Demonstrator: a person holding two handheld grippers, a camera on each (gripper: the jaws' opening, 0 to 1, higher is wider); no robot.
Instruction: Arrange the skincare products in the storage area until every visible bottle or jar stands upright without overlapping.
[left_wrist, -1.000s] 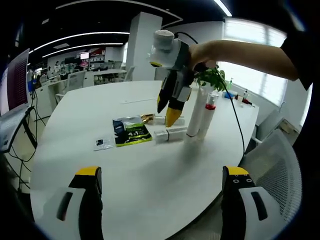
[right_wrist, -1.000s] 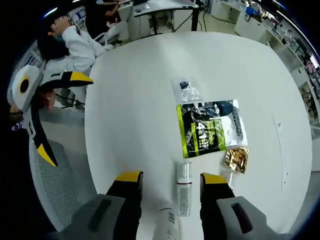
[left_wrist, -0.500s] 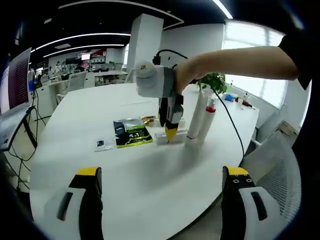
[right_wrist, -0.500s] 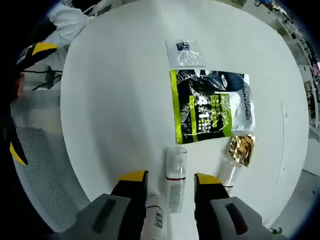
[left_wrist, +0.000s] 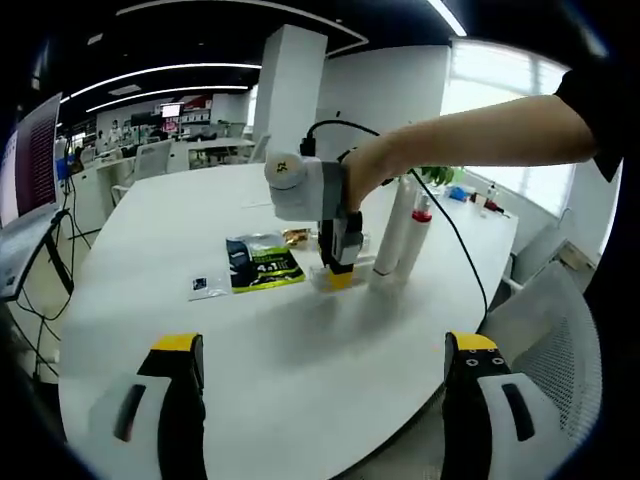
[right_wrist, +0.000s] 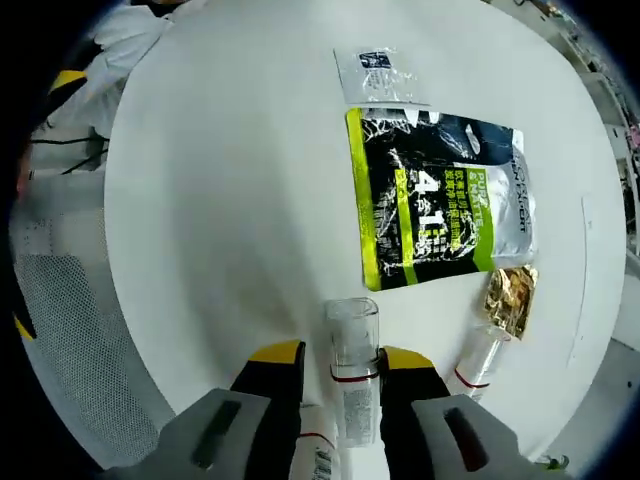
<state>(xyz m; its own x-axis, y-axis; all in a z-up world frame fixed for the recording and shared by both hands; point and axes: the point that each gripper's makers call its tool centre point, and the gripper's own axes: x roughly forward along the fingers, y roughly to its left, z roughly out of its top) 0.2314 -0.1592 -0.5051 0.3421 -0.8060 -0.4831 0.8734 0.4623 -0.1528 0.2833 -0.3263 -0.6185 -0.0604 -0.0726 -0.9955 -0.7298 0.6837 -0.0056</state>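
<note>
right gripper view: the small lying bottle (right_wrist: 353, 372) rests flat on the white tabletop (right_wrist: 220, 200), just near of the black-and-green pouch (right_wrist: 435, 205). it looks light, rigid and smooth (likely slippery at its clear cap), so the labelled body is the better place to take it. the right claw (right_wrist: 338, 358) straddles that body, jaws narrowed close to its sides, full contact unclear. the left claw (left_wrist: 325, 345) hangs wide open, holding nothing.
</note>
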